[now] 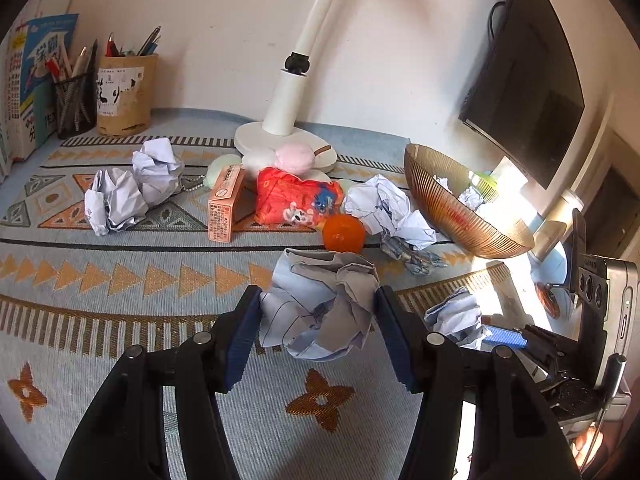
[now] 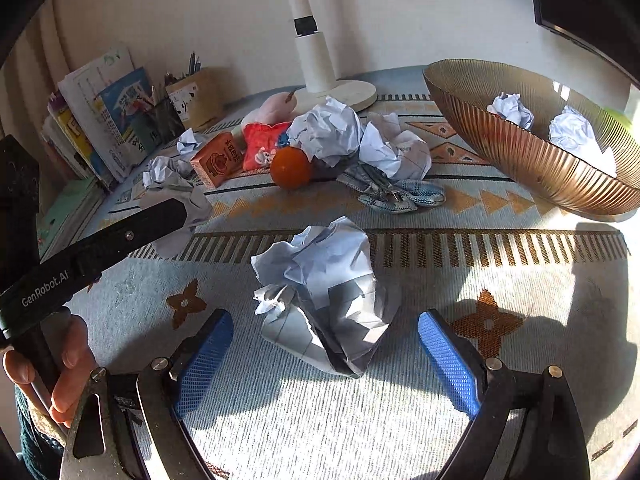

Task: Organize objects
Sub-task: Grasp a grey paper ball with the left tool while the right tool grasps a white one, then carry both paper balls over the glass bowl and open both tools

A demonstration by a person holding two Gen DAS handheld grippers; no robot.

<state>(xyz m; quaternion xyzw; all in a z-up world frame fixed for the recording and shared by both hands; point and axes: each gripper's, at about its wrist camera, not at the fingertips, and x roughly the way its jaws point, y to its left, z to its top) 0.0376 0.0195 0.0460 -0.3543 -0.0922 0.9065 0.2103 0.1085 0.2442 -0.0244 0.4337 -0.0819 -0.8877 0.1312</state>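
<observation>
Gripping a crumpled paper ball (image 1: 320, 304) between the pads of my left tongs (image 1: 318, 320), I am holding it just over the patterned cloth (image 1: 120, 320) on the table. My right tongs (image 2: 326, 356) are standing open around a second paper ball (image 2: 328, 292) lying on the cloth, pads apart from it. Farther back, an orange (image 2: 291, 168) is sitting near a ribbed bowl (image 2: 520, 160) containing more paper.
</observation>
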